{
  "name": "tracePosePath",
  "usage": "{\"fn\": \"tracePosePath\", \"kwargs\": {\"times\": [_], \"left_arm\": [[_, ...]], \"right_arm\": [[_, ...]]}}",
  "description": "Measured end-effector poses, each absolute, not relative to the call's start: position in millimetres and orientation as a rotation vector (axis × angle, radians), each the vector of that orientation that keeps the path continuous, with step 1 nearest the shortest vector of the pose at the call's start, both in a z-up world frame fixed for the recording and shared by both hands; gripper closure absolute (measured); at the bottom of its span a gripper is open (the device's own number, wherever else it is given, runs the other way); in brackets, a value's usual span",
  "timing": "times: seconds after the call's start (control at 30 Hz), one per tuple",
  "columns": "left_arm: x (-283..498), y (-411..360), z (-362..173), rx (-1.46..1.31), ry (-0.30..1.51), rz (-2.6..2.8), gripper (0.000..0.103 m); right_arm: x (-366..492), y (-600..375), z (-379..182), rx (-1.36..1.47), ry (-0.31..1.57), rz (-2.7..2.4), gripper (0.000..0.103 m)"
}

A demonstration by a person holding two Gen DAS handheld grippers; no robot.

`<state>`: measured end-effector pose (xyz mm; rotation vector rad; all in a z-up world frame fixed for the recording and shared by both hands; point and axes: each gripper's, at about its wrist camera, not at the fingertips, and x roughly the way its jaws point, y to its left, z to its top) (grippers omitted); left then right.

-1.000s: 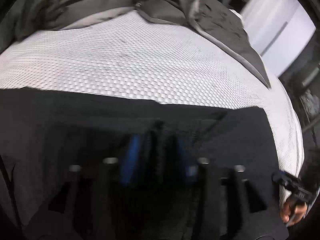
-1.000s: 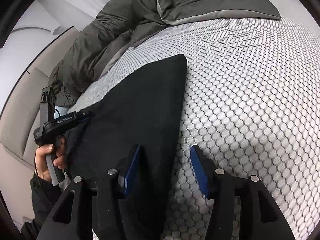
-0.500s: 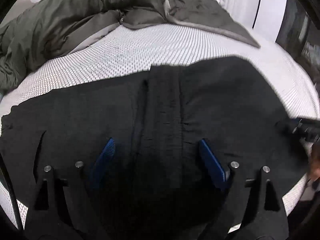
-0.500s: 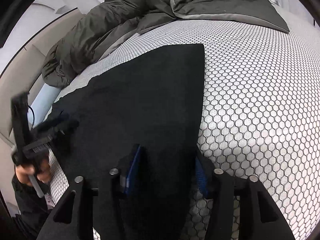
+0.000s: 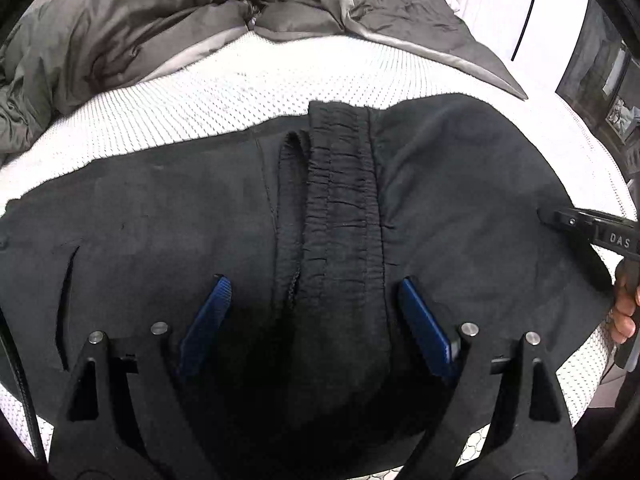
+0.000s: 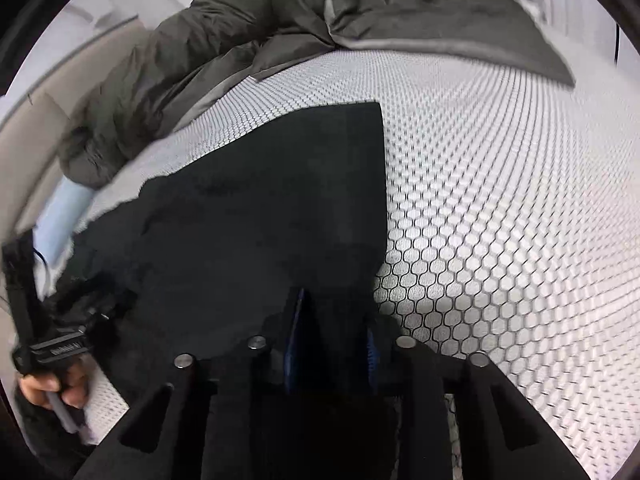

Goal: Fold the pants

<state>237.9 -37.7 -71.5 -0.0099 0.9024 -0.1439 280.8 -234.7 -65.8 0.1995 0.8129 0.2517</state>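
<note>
Black pants [image 5: 460, 184] lie folded flat on a white mesh mattress [image 5: 224, 92]. Their elastic waistband [image 5: 344, 200] runs down the middle of the left wrist view. My left gripper [image 5: 316, 312] is open, its blue pads either side of the waistband just above the cloth. In the right wrist view the pants [image 6: 260, 208] spread out ahead, and my right gripper [image 6: 332, 336] is shut on the near edge of the pants. The right gripper's body also shows at the right edge of the left wrist view [image 5: 592, 228].
A rumpled dark grey duvet [image 5: 168, 28] is piled along the far side of the mattress, also in the right wrist view [image 6: 248, 40]. A beige headboard [image 6: 36, 120] and a pale blue pillow [image 6: 60, 216] lie to the left. A white wardrobe [image 5: 500, 8] stands beyond the bed.
My left gripper opened and drew back from the cloth, so the waistband shows. My right gripper moved over the pants' edge and closed on it.
</note>
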Motion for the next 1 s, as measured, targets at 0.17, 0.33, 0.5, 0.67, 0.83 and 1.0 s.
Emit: {"fn": "tracePosePath", "kwargs": {"times": [0.17, 0.33, 0.5, 0.67, 0.83, 1.0], "left_arm": [[229, -41, -61, 0.048, 0.847, -0.134, 0.018], [217, -46, -47, 0.059, 0.800, -0.147, 0.018], [192, -79, -33, 0.093, 0.738, -0.279, 0.018], [185, -120, -56, 0.232, 0.792, -0.383, 0.018], [186, -120, -69, 0.242, 0.847, -0.403, 0.018], [183, -111, -73, 0.285, 0.850, -0.408, 0.018]], "right_arm": [[264, -222, -59, 0.110, 0.766, 0.233, 0.054], [253, -223, -53, 0.116, 0.755, 0.203, 0.053], [213, -216, -33, 0.057, 0.671, 0.177, 0.040], [171, -203, -19, 0.043, 0.568, 0.292, 0.039], [190, -175, -55, 0.063, 0.697, 0.488, 0.041], [186, -165, -79, -0.241, 0.706, 0.312, 0.047]]}}
